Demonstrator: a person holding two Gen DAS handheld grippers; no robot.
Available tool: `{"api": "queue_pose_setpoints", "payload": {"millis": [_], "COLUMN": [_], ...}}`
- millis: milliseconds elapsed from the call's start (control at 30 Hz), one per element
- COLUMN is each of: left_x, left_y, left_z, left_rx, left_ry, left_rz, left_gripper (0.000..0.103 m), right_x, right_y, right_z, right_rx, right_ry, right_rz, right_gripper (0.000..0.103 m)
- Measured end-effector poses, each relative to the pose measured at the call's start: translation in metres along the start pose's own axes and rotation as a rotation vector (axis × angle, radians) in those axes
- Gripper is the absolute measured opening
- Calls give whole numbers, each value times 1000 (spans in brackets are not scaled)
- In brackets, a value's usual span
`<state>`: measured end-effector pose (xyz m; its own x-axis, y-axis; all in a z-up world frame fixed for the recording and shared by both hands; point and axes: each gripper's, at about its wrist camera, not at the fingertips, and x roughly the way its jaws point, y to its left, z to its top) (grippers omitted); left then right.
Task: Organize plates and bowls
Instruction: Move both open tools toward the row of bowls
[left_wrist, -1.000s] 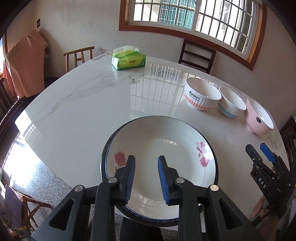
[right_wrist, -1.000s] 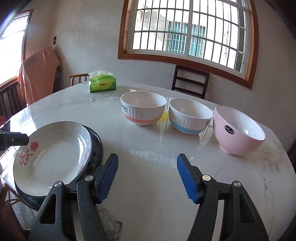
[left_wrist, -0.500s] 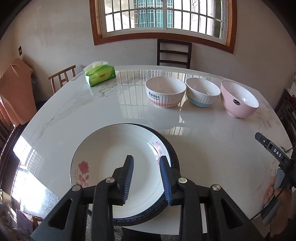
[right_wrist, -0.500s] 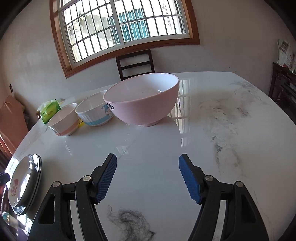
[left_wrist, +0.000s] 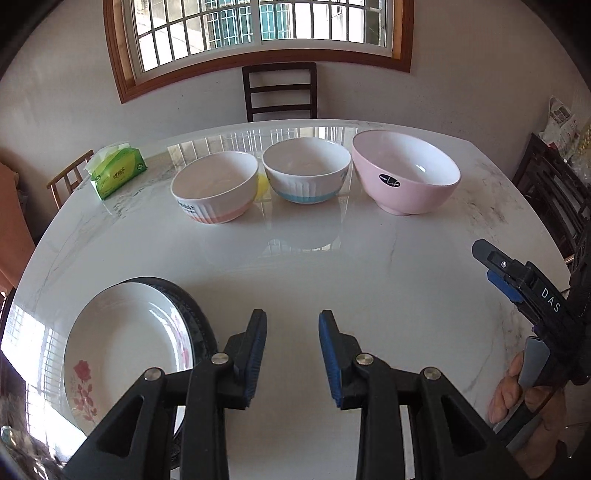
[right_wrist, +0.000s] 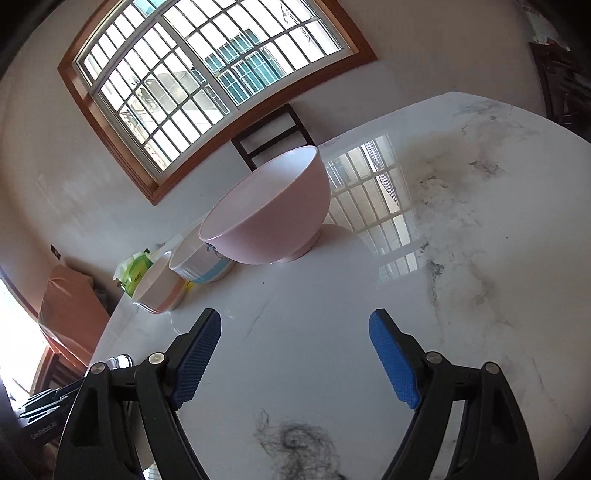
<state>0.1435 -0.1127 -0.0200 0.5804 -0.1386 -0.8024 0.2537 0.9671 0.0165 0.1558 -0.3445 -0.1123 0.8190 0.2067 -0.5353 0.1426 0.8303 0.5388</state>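
On the marble surface (left_wrist: 332, 266) the rose plate (left_wrist: 122, 354) sits stacked on a dark-rimmed plate (left_wrist: 201, 314), three bowls (left_wrist: 306, 173) unstacked behind; left gripper (left_wrist: 291, 354) and right gripper (right_wrist: 295, 362) fingers open, empty.

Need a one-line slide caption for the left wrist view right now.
Open left gripper hovers over the marble table, stacked plates at its left, three bowls lined up ahead, pink bowl rightmost.
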Motion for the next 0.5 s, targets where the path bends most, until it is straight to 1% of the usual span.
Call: {"api": "queue_pose_setpoints", "payload": {"millis": [100, 200, 300, 400, 500], "left_x": [10, 19, 26, 37, 54], "left_y": [-13, -22, -29, -32, -31], "left_z": [15, 35, 58, 82, 103], "left_rx": [4, -15, -32, -74, -141], "left_ry": [15, 28, 33, 38, 83], "left_rz": [-59, -132, -188, -246, -315], "left_gripper": [30, 30, 30, 30, 30], "right_x": [-1, -1, -1, -2, -1], "right_y": [-13, -27, -36, -36, -35], "right_z": [2, 3, 2, 1, 0], "right_rx": [70, 149, 208, 209, 209], "right_ry": [-5, -2, -7, -17, -16], "right_rz": [28, 47, 64, 71, 70], "right_gripper": [84, 84, 84, 85, 85]}}
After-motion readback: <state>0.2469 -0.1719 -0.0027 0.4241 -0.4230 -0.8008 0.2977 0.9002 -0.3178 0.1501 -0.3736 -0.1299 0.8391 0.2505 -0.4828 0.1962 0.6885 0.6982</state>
